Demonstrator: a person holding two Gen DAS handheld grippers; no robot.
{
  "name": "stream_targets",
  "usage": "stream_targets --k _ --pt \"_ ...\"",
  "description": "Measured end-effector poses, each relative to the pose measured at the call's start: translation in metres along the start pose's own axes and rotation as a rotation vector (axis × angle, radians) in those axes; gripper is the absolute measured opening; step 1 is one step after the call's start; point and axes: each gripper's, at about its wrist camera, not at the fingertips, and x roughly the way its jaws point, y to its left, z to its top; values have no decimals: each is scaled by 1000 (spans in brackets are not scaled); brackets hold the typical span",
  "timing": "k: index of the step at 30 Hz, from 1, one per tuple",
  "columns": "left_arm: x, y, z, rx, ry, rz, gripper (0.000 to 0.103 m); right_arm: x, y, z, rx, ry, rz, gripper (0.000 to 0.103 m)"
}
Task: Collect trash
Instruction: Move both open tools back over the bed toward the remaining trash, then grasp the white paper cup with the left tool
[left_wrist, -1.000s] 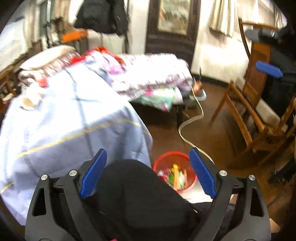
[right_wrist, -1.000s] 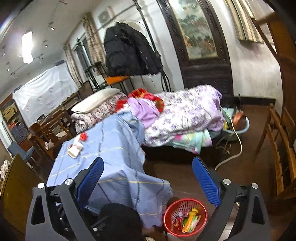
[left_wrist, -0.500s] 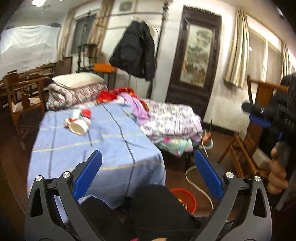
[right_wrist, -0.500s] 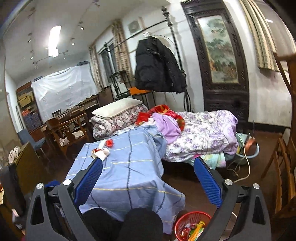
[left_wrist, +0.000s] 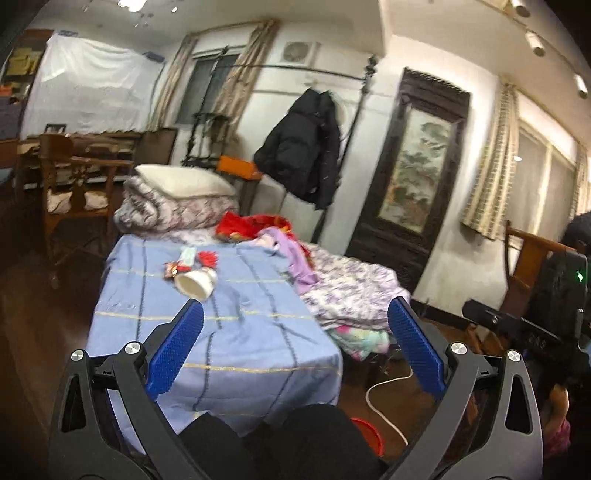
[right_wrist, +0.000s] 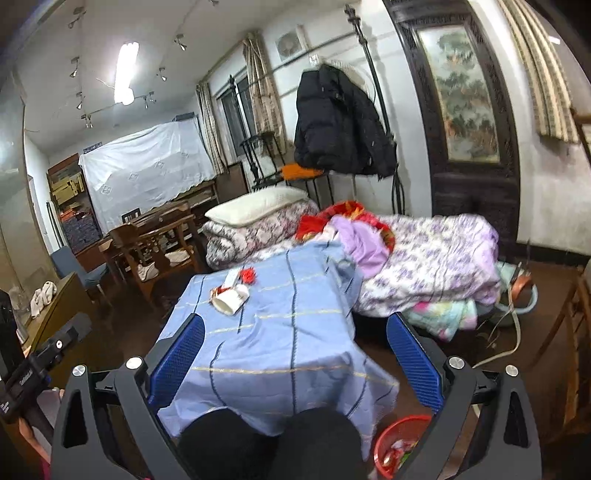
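A table under a blue cloth (left_wrist: 236, 332) (right_wrist: 295, 332) carries trash at its far end: a tipped white paper cup (left_wrist: 195, 283) (right_wrist: 229, 298), a red wrapper (left_wrist: 172, 268), a red crumpled piece (left_wrist: 207, 258) (right_wrist: 248, 275) and a pale packet (left_wrist: 187, 255). A red basket (right_wrist: 400, 441) with trash stands on the floor by the table's near right corner; only its rim (left_wrist: 365, 432) shows in the left wrist view. My left gripper (left_wrist: 293, 349) and right gripper (right_wrist: 293, 349) are both open and empty, held above the table's near edge, well short of the cup.
A bed with floral quilts (right_wrist: 424, 266) and a pillow (left_wrist: 184, 181) lies behind the table. Wooden chairs (left_wrist: 74, 192) stand at left. A white cable (left_wrist: 384, 402) and a basin (right_wrist: 517, 291) lie on the floor at right. A black coat (left_wrist: 301, 155) hangs on a rack.
Both grippers have tilted upward and risen; the view swung from the floor and red basket to the tabletop and room. Both stayed open and empty.
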Motion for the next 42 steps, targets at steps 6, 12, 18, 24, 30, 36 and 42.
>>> stream_targets --k 6,12,18,24,30,36,42 --pt "28 20 -12 13 37 144 96 50 -4 -20 34 84 28 97" --pt "74 59 -35 -16 149 225 96 117 -6 -56 54 185 34 97" --pt "117 109 -51 -119 287 257 96 162 -1 -91 26 211 8 97" --pt "169 127 -27 -17 323 305 96 180 4 -113 -67 215 -11 97" --pt "242 123 -1 147 354 317 96 183 5 -118 -114 216 8 97" --pt "327 123 11 274 440 371 96 183 7 -119 -144 220 17 97" --pt "398 149 6 248 555 391 96 191 6 -123 -150 260 40 97"
